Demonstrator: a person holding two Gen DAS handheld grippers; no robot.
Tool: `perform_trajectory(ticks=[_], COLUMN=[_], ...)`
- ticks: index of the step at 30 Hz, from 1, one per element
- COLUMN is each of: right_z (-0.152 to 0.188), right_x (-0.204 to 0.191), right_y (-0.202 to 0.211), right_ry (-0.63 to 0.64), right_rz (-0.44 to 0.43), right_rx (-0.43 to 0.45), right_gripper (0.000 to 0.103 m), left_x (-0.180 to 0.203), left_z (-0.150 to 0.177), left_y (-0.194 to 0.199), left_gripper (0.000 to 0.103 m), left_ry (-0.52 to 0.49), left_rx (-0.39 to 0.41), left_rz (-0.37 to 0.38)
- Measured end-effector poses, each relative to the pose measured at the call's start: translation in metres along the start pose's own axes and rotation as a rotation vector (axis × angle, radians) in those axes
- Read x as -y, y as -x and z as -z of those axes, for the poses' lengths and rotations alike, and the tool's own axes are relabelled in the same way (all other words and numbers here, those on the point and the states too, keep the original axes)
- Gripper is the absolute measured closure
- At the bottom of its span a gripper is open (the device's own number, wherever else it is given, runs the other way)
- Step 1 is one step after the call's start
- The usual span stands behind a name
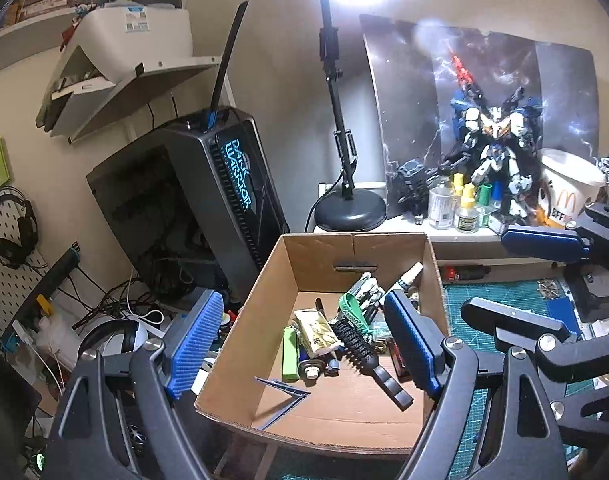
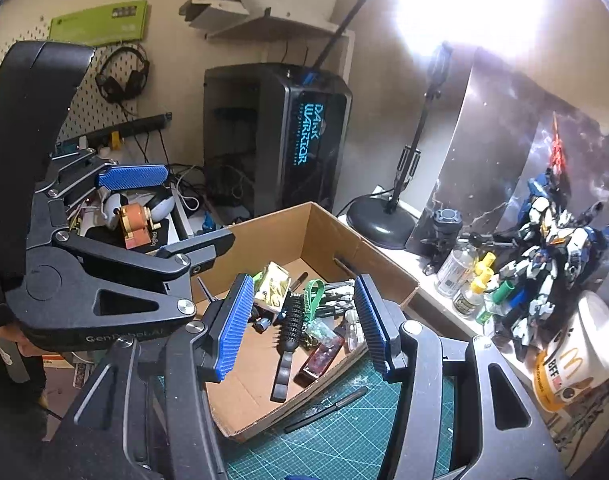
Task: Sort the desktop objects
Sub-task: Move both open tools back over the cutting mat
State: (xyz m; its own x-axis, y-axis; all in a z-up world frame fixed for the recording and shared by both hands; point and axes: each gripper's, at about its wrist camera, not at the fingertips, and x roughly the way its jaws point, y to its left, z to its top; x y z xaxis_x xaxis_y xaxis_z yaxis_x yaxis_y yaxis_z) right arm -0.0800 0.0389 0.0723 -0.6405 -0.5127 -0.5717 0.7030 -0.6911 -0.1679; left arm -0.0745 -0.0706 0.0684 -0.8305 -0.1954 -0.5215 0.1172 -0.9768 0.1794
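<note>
- Sorting sits between picks, we reckon: cardboard box [image 1: 264,280] already holds a heap — black hairbrush [image 1: 360,344], green lighter [image 1: 290,354], green wristband [image 1: 350,304], gold packet [image 1: 316,330], a blue square-ish piece [image 1: 282,390] nr the front wall.
- Left gripper [image 1: 300,340]: fingers spread wide, nothing between the blue pads; it hangs over the box's near-left corner, one pad outside the wall, one over the contents.
- Right gripper [image 2: 302,328]: fingers released too, gap narrower, nothing clamped; it looks down at the box's edge where box meets the green cutting mat [image 2: 344,432].
- Still left to sort, as far as we see: thin black pen-like tool [image 2: 324,410] lying loose on the mat just beside the box; poss. a craft knife, too blurred to say.
- Bottles [image 2: 464,280] and robot model [image 2: 544,240] on the shelf by the lamp base [image 2: 380,220] look like display stuff, prob. not ours to move.
- Next move, our guess: right side drops to the mat, lines pads across the tool's thin shaft, closes low, since it lies flat and gives little to bite on.
- Then lift and carry over the box wall, release inside. Left side should keep clear of that path.
</note>
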Motion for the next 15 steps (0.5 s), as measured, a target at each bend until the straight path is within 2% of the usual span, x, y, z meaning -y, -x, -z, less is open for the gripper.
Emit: perform_trajectory(ticks=[15], right_z=[0.020], right_x=[-0.003], right_y=[0.045], right_ry=[-0.007], right_rz=[0.006], right_rx=[0.057], right_gripper=[0.052], left_x=[0.018], left_z=[0.013], left_y=[0.043], left_gripper=[0.020], left_ry=[0.005], left_rx=[0.083], left_rz=[0.031])
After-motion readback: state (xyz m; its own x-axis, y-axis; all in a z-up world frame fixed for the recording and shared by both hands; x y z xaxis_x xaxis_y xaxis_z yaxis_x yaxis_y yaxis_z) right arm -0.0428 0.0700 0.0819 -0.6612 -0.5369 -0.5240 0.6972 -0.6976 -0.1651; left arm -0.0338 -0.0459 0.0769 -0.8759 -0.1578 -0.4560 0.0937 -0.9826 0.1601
